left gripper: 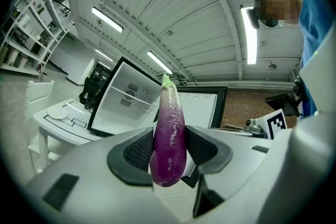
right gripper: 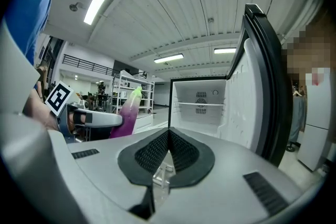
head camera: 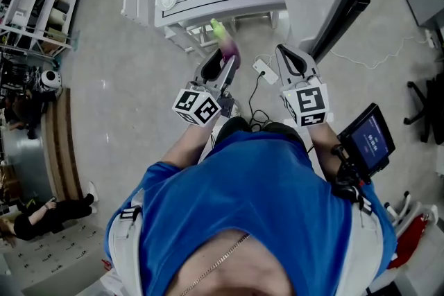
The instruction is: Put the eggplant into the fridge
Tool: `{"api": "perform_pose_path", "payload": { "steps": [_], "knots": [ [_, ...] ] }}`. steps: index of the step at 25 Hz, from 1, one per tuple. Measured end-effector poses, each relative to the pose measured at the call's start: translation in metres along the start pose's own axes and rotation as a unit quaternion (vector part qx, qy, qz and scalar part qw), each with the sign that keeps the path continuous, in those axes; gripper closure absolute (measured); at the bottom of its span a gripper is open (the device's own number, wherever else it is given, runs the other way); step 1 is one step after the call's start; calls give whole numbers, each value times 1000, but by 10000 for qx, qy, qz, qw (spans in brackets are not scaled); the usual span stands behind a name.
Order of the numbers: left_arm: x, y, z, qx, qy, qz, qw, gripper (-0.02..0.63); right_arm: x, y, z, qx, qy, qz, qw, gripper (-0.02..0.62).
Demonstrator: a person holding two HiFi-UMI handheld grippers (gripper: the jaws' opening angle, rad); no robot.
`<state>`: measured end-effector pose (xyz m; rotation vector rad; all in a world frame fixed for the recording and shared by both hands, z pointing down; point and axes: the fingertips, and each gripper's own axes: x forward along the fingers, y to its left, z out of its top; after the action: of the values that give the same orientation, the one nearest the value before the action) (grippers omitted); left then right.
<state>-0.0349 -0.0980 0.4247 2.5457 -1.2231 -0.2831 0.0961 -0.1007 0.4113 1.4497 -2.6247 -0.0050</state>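
Left gripper view shows the left gripper [left gripper: 170,150] clamped on the eggplant [left gripper: 169,118] near its blunt end, with the green stem tip pointing ahead at the open fridge [left gripper: 125,105]. It seems best to carry it in level, stem first, and release only once it rests on the shelf [right gripper: 199,104]. Further right, the right gripper [right gripper: 169,150] is closed and empty beside the open fridge door [right gripper: 265,81]
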Motion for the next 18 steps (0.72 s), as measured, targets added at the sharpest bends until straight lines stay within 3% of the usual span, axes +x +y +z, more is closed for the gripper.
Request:
{"api": "perform_pose_path", "payload": {
  "steps": [6,18],
  "knots": [
    [30,26,4,2,103,-165,9998,403,24,-8,1,17,9,-164,9999,594],
    [119,100,23,14,335,-724,9968,403,90,-37,15,-9,84,-901,9959,594]
  ]
}}
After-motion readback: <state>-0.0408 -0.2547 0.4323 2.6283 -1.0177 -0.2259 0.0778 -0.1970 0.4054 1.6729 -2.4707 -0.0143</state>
